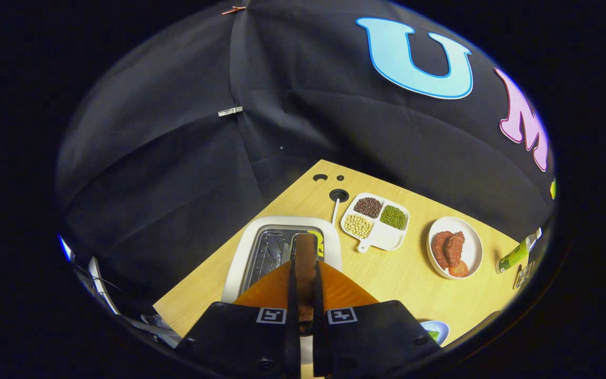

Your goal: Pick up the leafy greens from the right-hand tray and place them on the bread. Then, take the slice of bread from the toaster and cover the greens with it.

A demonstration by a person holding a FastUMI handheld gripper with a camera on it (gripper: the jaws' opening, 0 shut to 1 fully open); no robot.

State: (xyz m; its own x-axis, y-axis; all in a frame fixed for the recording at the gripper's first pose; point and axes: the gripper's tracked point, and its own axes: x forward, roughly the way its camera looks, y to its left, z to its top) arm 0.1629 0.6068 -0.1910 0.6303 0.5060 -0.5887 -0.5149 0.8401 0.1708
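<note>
wooden table (387, 273) in black booth, gripper (304, 295) fingers nearly closed, pinching upright bread slice (305, 258) edge-on above white toaster (245, 252), divided bean tray (376, 221) and meat plate (471, 247) beyond, green bottle (516, 253) nearby

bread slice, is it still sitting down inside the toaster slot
No: the bread slice is pinched between the gripper fingers, lifted above the toaster.

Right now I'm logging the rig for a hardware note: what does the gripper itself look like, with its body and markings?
The gripper has two broad, dark, angular finger blocks side by side, with small round fasteners along their outer edges. Each block bears a square black-and-white tracking marker at its inner front corner. Two long, thin, flat fingers run forward from them, close together and parallel. No cables or sleeve can be seen.
</note>
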